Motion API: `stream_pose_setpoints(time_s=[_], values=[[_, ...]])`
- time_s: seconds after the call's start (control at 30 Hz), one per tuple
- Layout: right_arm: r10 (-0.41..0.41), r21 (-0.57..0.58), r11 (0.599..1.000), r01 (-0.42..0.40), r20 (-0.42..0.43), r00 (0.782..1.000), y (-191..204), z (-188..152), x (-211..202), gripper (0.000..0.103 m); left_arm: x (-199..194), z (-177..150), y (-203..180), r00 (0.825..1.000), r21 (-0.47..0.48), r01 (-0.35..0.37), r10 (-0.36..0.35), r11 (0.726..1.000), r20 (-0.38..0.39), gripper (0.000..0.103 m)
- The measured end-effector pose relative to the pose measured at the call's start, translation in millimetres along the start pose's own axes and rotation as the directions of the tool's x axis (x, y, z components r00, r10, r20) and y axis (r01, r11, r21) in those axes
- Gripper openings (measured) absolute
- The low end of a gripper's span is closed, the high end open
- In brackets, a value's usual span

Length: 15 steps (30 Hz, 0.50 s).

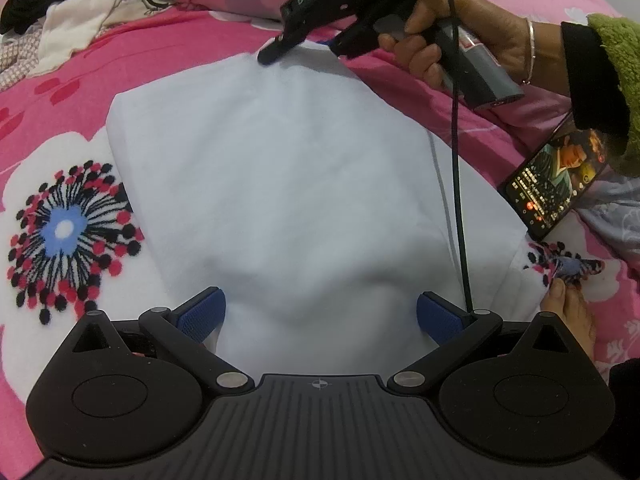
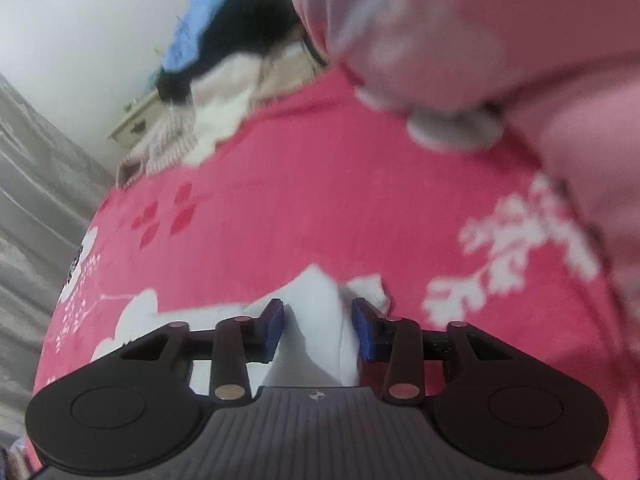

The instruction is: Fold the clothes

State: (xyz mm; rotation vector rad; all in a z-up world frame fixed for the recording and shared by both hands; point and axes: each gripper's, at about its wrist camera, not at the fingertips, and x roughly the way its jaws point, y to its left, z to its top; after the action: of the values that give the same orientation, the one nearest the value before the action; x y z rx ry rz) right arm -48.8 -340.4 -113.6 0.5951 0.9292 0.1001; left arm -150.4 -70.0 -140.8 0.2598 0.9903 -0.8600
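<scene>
A white garment, folded into a flat rectangle, lies on the pink flowered blanket. My left gripper hovers over its near edge with the jaws wide open and nothing between the blue pads. A hand holds my right gripper at the garment's far edge. In the blurred right wrist view the right gripper has its jaws partly apart. The garment's far corner lies between them, and I see no pad pressing on it.
A lit phone lies right of the garment. The right gripper's black cable hangs across the cloth. A pile of black, blue and cream clothes sits at the far left. A bare foot rests at the near right. A pink quilt bulges behind.
</scene>
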Motion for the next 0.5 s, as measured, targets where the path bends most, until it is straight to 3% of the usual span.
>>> stream_pose_setpoints(time_s=[0.03,0.07,0.23,0.27,0.3,0.37,0.5], values=[[0.035,0.043,0.998,-0.034,-0.011,0.999,-3,0,2,0.017,0,0,0,1.0,0.0,0.0,0.0,1.0,0.0,0.103],[0.08,0.108,0.991,-0.078,-0.015,0.997,-9,1,3,0.015,0,0,-1,1.0,-0.001,0.0,0.0,1.0,0.0,0.103],[0.161,0.381,0.913,-0.144,-0.013,0.987,-43,-4,7,0.015,0,1,-1,1.0,-0.002,0.0,0.0,1.0,0.001,0.103],[0.173,0.422,0.893,-0.155,-0.004,0.985,-48,-6,7,0.02,0,1,-2,1.0,-0.002,0.0,0.0,1.0,0.001,0.103],[0.152,0.398,0.906,-0.144,0.01,0.988,-45,-4,0,0.023,0,1,-2,1.0,-0.002,0.0,0.0,1.0,0.001,0.103],[0.096,0.303,0.947,-0.105,0.045,0.994,-31,2,-18,0.041,-1,1,-1,1.0,-0.004,0.002,-0.002,1.0,0.001,0.103],[-0.026,0.039,0.999,0.021,0.129,0.991,9,11,-50,0.042,-1,1,0,1.0,-0.005,0.004,-0.004,1.0,0.001,0.103]])
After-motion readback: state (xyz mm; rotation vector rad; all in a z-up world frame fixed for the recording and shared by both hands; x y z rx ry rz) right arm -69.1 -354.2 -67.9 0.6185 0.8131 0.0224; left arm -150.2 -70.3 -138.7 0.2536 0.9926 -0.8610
